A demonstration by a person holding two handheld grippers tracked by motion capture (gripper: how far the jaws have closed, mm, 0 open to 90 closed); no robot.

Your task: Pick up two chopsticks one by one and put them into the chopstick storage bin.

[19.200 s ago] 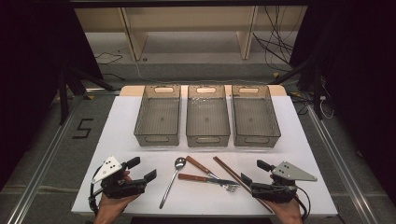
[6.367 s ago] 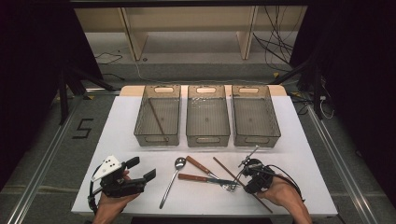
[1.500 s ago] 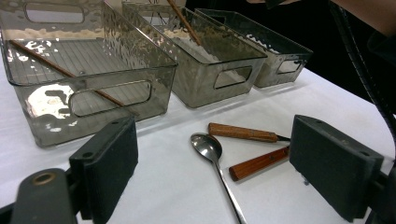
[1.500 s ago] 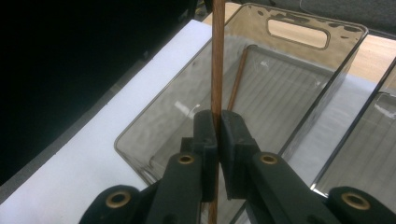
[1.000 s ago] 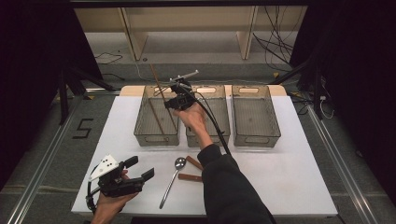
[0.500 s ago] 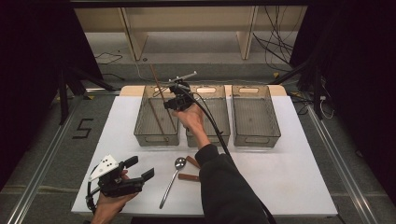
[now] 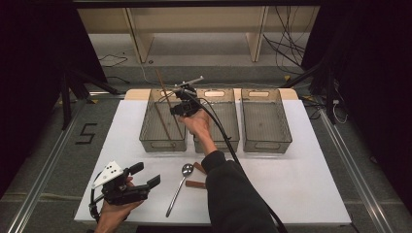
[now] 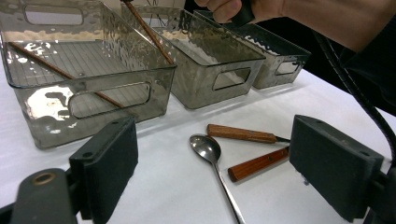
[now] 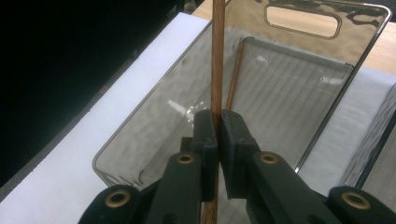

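My right arm stretched far over the left bin (image 7: 163,121), right gripper (image 9: 215,135) clamped on a chopstick (image 9: 217,56) above a second chopstick (image 9: 233,77) inside, my left gripper (image 7: 141,178) resting near-left on the surface (image 7: 291,179), jaws wide apart, holding nothing

Your right gripper (image 7: 179,108) hangs over the left bin (image 7: 163,141), whose walls hem the chopstick (image 7: 162,88) it pinches; another chopstick (image 9: 232,78) lies inside. White table (image 7: 301,184) right of the spoon (image 7: 178,187) lies free to pass.
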